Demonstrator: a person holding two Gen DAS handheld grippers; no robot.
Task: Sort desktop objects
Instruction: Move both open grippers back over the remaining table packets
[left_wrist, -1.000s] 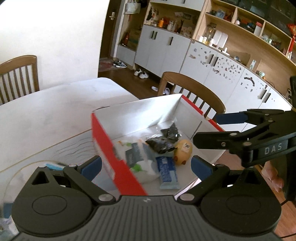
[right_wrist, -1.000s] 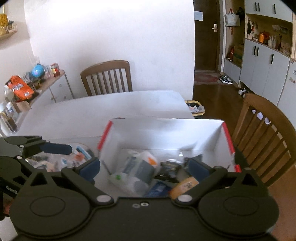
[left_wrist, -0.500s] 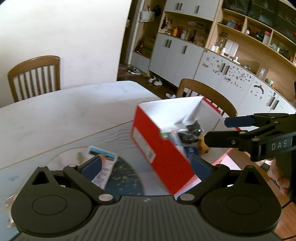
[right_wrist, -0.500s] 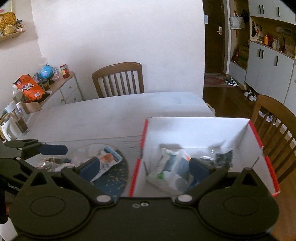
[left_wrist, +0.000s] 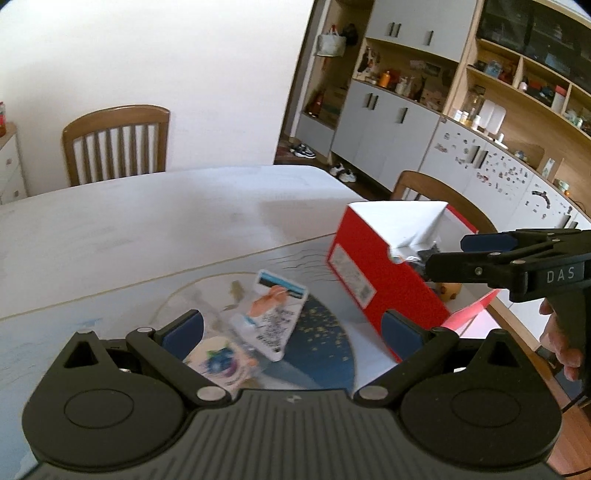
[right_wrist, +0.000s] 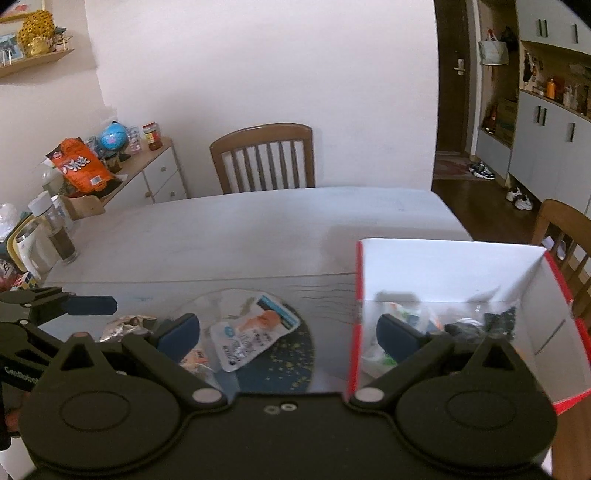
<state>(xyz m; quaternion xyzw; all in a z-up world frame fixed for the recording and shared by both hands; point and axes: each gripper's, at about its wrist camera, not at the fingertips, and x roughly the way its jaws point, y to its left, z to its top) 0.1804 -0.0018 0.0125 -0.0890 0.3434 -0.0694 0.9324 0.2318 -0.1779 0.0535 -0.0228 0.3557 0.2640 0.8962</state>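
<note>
A red box with a white inside (left_wrist: 373, 266) (right_wrist: 458, 269) stands at the table's right edge and holds several small packets. Left of it, a white snack packet with an orange picture (left_wrist: 275, 314) (right_wrist: 251, 332) lies on a dark blue round mat (left_wrist: 325, 350). A round packet with a blue print (left_wrist: 218, 363) and a crumpled silver wrapper (right_wrist: 122, 325) lie nearby. My left gripper (left_wrist: 291, 328) is open and empty above the packets. My right gripper (right_wrist: 288, 332) is open and empty, between the mat and the box.
The white table (right_wrist: 240, 229) stretches far behind the mat. Wooden chairs stand at the far side (right_wrist: 264, 158) and at the right (left_wrist: 439, 195). A side cabinet with jars and an orange bag (right_wrist: 77, 166) is at the left. Bottles (right_wrist: 55, 229) stand by the table's left edge.
Both grippers have swung left from over the box toward the mat. The loose packets have come into view and the box has shifted to the right of both views.
</note>
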